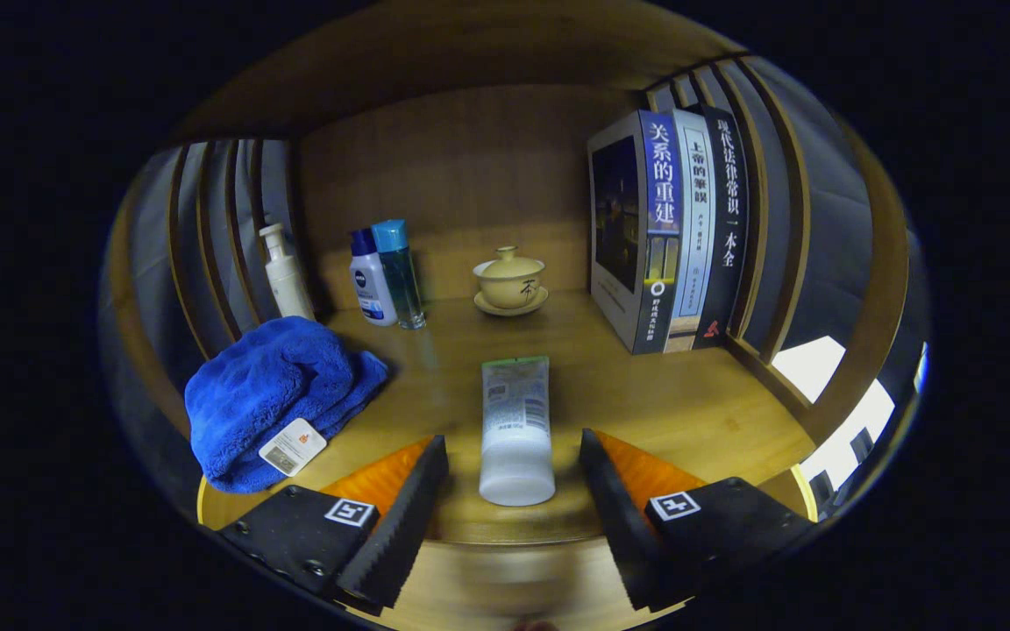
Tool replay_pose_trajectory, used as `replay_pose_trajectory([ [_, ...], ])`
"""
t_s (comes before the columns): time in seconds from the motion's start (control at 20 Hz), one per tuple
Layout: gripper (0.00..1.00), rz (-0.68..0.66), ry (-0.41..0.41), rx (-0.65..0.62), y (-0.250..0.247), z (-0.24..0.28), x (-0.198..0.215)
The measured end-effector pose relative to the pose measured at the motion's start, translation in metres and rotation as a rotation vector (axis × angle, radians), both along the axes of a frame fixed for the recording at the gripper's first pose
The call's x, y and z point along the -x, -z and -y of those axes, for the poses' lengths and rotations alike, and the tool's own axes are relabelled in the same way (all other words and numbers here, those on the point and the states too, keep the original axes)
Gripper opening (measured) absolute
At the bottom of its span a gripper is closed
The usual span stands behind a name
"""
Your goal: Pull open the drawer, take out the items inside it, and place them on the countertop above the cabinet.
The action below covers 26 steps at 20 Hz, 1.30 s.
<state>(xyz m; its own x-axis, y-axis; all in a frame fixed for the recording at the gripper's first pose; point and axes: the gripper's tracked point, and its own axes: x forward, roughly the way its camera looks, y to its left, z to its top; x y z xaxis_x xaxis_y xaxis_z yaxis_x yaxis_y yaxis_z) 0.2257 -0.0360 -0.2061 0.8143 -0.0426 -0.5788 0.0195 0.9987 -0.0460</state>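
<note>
A white tube (pixel 515 429) with a green far end lies flat on the wooden countertop (pixel 689 403), its white cap end pointing toward me. My gripper (pixel 512 443) is open, one finger on each side of the tube's cap end. A small gap shows between each finger and the tube, so neither touches it. The tube's cap sits close to the countertop's front edge.
A folded blue towel (pixel 273 394) with a tag lies to the left. At the back stand a white pump bottle (pixel 286 273), two blue-capped bottles (pixel 387 276) and a lidded tea bowl (pixel 510 280). Three upright books (pixel 680 228) lean by the slatted right wall.
</note>
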Motion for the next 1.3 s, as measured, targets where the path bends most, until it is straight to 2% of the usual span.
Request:
replay_pose_trajectory([
  [0.1,0.98,0.048,0.009,0.0,-0.02,-0.006,0.01],
  [0.35,0.98,0.247,-0.09,0.032,-0.092,-0.046,0.058],
  [0.5,0.97,0.322,-0.124,0.012,-0.103,-0.086,0.098],
  [0.7,0.97,0.406,-0.156,0.028,-0.097,-0.118,0.154],
  [0.85,0.97,0.396,-0.177,0.041,-0.083,-0.126,0.197],
  [1.1,0.98,0.37,-0.142,0.027,-0.056,-0.104,0.249],
  [1.3,0.99,0.359,-0.114,0.069,-0.029,-0.076,0.277],
])
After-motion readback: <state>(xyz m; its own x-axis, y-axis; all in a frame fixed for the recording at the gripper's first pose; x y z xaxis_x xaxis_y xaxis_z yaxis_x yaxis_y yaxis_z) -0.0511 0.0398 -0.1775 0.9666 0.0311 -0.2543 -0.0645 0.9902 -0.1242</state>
